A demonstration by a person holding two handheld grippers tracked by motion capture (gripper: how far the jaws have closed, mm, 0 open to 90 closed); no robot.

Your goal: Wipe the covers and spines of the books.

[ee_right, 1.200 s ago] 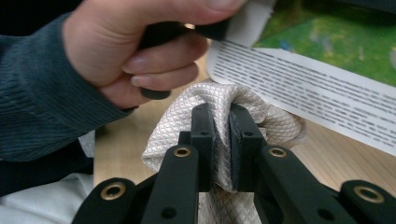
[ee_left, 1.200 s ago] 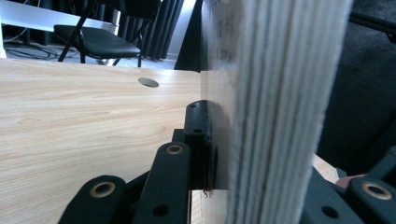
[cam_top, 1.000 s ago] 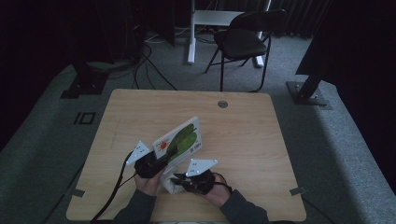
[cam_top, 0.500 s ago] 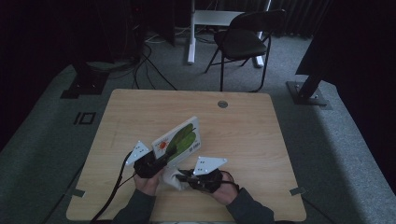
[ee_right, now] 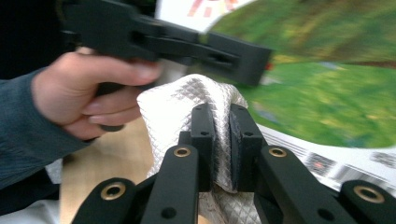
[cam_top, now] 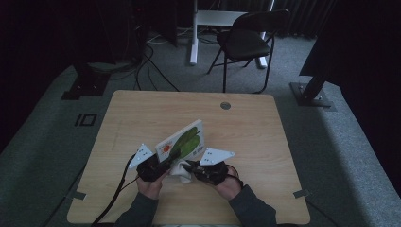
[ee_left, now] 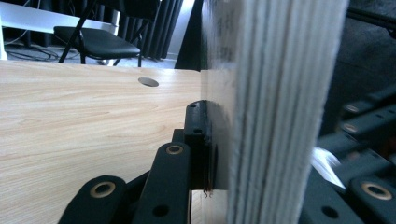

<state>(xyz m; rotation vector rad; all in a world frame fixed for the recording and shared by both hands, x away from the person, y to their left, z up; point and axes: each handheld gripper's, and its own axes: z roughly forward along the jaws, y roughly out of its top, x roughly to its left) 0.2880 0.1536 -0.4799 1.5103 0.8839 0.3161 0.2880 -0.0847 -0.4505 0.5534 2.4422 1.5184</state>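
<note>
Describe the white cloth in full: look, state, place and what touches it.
The cloth is white with a fine quilted diamond pattern and looks soft and thin. It is bunched into a puffy fold, not spread flat. The right gripper pinches that fold between its black jaws. It sits near the table's front edge, between the two hands, close against the lower part of the green book cover, which the left gripper holds tilted up. Whether the cloth presses on the cover cannot be told.

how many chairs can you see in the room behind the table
1. A black folding chair stands on the carpet past the far edge of the table, toward the right, beside a white desk leg. The dark room edges could hide more.
</note>
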